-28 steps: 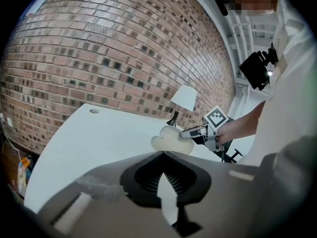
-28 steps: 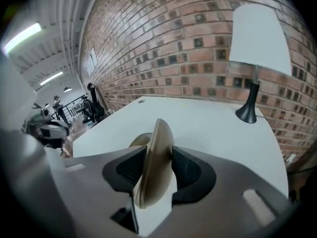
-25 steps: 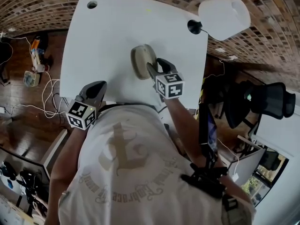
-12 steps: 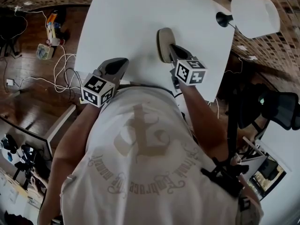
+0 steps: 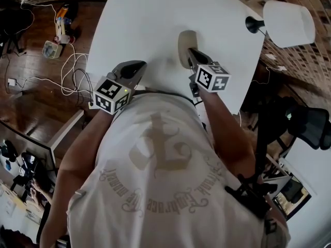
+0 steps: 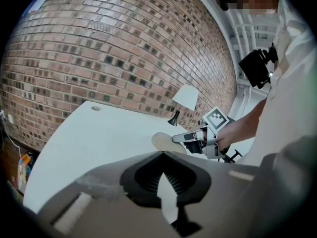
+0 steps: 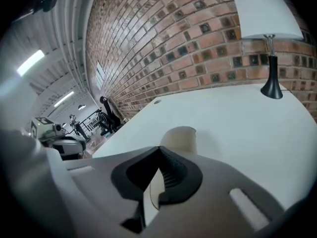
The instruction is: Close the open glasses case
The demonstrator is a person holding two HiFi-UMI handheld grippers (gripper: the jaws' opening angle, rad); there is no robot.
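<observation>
Now right gripper (image 7: 158, 147) fingers meet at the glasses case (image 7: 179, 137); left gripper (image 6: 162, 153) fingers together.

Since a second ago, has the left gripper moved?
No. The left gripper keeps the same spot over the table's near edge; only the head view shifted.

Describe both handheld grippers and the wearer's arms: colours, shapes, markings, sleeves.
The left gripper and right gripper match: grey, tapering, beak-like shells with black ribbed pads inside. Each carries a white cube printed with black square markers. No cables show on them. The person wears a pale short-sleeved T-shirt with a faded crest print; the forearms are uncovered.
</observation>
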